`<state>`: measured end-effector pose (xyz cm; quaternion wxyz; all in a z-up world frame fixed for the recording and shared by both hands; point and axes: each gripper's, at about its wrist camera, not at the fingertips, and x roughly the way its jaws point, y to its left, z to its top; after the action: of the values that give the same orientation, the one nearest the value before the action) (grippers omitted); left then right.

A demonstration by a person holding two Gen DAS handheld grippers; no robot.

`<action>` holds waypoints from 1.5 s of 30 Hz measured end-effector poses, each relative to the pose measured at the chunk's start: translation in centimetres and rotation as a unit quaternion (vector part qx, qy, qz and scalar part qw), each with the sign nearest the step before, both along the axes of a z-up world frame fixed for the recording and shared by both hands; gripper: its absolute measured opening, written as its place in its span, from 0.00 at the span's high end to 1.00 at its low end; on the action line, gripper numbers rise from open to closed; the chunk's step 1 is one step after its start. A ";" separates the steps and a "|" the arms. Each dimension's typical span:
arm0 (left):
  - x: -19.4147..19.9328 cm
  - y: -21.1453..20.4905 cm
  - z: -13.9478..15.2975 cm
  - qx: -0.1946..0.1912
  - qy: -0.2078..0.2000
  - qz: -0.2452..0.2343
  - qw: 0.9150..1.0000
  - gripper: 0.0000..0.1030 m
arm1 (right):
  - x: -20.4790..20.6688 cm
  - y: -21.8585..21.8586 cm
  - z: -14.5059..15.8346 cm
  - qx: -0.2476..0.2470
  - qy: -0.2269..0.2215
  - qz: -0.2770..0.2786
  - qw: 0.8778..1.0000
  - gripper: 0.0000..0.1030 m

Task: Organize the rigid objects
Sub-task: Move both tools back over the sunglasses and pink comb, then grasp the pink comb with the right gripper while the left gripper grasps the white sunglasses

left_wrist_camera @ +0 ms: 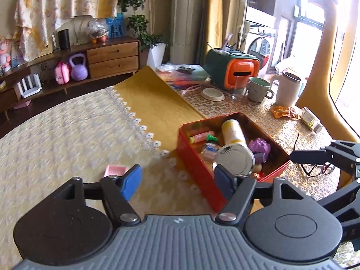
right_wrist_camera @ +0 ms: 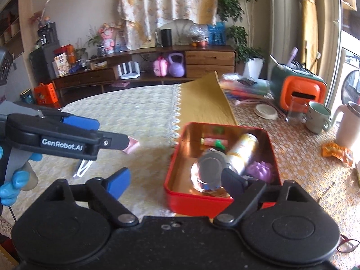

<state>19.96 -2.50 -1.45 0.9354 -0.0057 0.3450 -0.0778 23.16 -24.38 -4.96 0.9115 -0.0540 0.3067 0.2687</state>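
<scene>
A red tin box (left_wrist_camera: 198,157) (right_wrist_camera: 177,180) lies open on the patterned tablecloth. In it a yellow can (left_wrist_camera: 232,132) (right_wrist_camera: 244,153) lies on its side, with a purple toy (left_wrist_camera: 259,146) (right_wrist_camera: 261,168) and small bright items around it. My left gripper (left_wrist_camera: 177,180) (right_wrist_camera: 101,130) is open and empty, to the left of the box's near corner. A pink item (left_wrist_camera: 114,169) (right_wrist_camera: 132,146) lies on the cloth just beyond its left finger. My right gripper (right_wrist_camera: 175,180) is open and empty, over the box's near edge. One of its fingers (left_wrist_camera: 310,156) shows at the right of the left wrist view.
Black-framed glasses (left_wrist_camera: 317,168) lie right of the box. Behind it stand a mug (left_wrist_camera: 256,88), a white jug (left_wrist_camera: 288,88), an orange and green case (left_wrist_camera: 234,72), a small jar (left_wrist_camera: 311,119) and an orange wrapper (left_wrist_camera: 284,112). A white clip (right_wrist_camera: 82,168) lies on the cloth at the left.
</scene>
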 end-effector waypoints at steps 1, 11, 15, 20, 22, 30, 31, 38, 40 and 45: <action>-0.3 0.6 0.0 -0.002 0.000 0.004 1.000 0.27 | -0.2 0.3 0.0 0.000 -0.001 0.004 1.000 0.11; -3.4 6.8 -0.9 -0.004 -0.006 0.057 0.998 0.19 | -0.4 4.6 0.0 0.004 0.009 0.041 0.999 0.00; -4.4 9.0 -2.0 -0.005 -0.005 0.077 0.997 0.19 | 0.1 6.1 -0.3 0.002 0.020 0.045 0.999 0.00; -5.4 11.0 -3.8 -0.003 0.001 0.103 0.995 0.19 | 1.3 7.7 -1.1 0.001 0.039 0.043 0.998 0.00; -5.4 11.7 -4.7 -0.008 0.006 0.113 0.993 0.19 | 2.0 8.3 -1.4 -0.001 0.047 0.044 0.998 0.00; -4.4 12.7 -7.2 -0.022 0.019 0.126 0.992 0.19 | 4.6 11.5 -2.5 -0.017 0.066 0.050 0.996 0.00; -4.2 12.8 -7.4 -0.022 0.019 0.123 0.992 0.19 | 5.0 12.0 -2.6 -0.020 0.068 0.052 0.996 0.00; -3.0 13.0 -9.7 -0.030 0.033 0.120 0.992 0.19 | 7.6 15.1 -4.2 -0.036 0.080 0.059 0.994 0.01; -2.8 12.8 -10.2 -0.028 0.034 0.119 0.992 0.19 | 8.4 15.9 -4.9 -0.040 0.082 0.058 0.994 0.01; -2.3 12.7 -11.2 -0.024 0.034 0.121 0.992 0.19 | 10.4 17.4 -6.5 -0.054 0.091 0.052 0.993 0.01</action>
<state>17.63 10.21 -12.63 0.9251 -0.0730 0.3717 0.0280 33.51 -7.02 -11.43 0.8603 -0.0941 0.3991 0.3030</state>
